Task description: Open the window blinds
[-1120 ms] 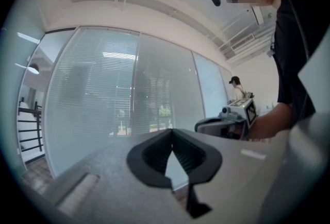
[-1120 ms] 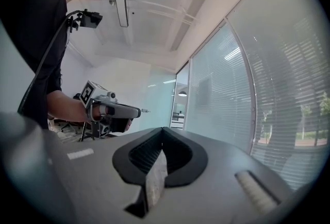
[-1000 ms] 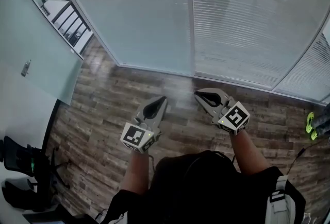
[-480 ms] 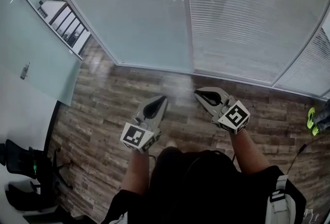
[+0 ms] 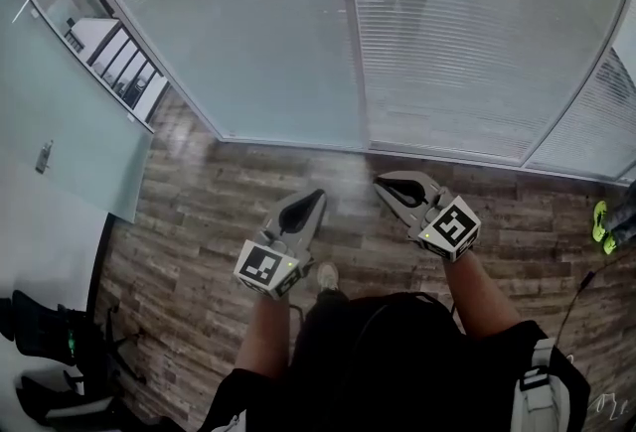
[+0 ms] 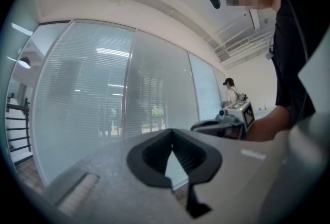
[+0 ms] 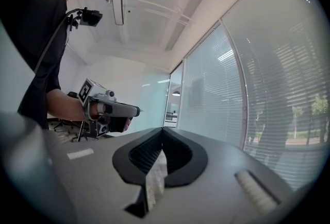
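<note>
Nearest is the person's black-shirted torso (image 5: 397, 360), seen from above, with both forearms held out level over the brown wood-plank floor (image 5: 199, 221). One pale shoe toe (image 5: 326, 275) shows just beyond the shirt, between the arms.

The left gripper (image 5: 317, 195) is grey with a black-and-white marker cube at its rear, and it points toward the far glass. Its own view shows the black ribbed jaws brought together at the tips with nothing between them. The right gripper (image 5: 379, 184), just to its right and a little farther, is likewise closed and empty, its jaw tips meeting. The two are near each other but apart.

At near left stands a black office chair (image 5: 40, 331). Beyond it a frosted glass panel (image 5: 70, 132) runs along the left side. A bright green shoe (image 5: 601, 226) shows at the right edge.

Farthest, well beyond both grippers, the white horizontal-slat window blinds (image 5: 467, 53) cover the far glass wall, lowered to the floor line. Neither gripper touches them.
</note>
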`<control>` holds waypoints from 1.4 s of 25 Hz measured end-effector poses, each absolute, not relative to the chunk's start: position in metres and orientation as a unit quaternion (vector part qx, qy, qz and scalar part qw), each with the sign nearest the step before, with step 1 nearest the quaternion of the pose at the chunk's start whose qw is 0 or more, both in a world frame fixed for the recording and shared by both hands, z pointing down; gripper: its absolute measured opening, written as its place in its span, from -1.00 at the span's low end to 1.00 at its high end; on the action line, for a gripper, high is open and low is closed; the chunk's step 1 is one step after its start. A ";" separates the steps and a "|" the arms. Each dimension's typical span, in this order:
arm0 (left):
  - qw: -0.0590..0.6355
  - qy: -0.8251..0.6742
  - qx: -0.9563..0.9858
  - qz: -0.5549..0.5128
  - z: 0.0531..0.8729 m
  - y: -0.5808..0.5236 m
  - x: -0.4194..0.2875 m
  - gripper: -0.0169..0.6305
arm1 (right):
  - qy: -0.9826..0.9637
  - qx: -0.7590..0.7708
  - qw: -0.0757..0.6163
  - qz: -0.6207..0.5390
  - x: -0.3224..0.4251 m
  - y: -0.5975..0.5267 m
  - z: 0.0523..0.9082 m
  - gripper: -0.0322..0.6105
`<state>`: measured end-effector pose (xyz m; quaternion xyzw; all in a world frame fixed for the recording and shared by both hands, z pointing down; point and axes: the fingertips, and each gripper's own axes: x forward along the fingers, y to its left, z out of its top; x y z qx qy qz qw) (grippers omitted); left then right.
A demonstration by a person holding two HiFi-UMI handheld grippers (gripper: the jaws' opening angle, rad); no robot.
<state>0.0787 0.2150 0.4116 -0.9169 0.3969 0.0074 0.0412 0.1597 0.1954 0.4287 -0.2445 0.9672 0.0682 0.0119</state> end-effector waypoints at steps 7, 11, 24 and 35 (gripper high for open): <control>0.039 0.378 -0.925 0.002 0.408 0.190 0.081 -0.93 | 0.963 -0.260 0.012 0.067 0.157 0.174 0.428 -0.89; 0.045 0.367 -0.929 0.010 0.409 0.169 0.071 -0.93 | 0.961 -0.268 0.008 0.071 0.148 0.156 0.427 -0.89; 0.053 0.320 -0.946 0.014 0.405 0.103 0.028 -0.93 | 0.949 -0.309 0.000 0.067 0.106 0.097 0.417 -0.89; 0.033 0.313 -0.949 0.025 0.409 0.057 -0.037 -0.93 | 0.945 -0.321 -0.011 0.064 0.041 0.054 0.419 -0.89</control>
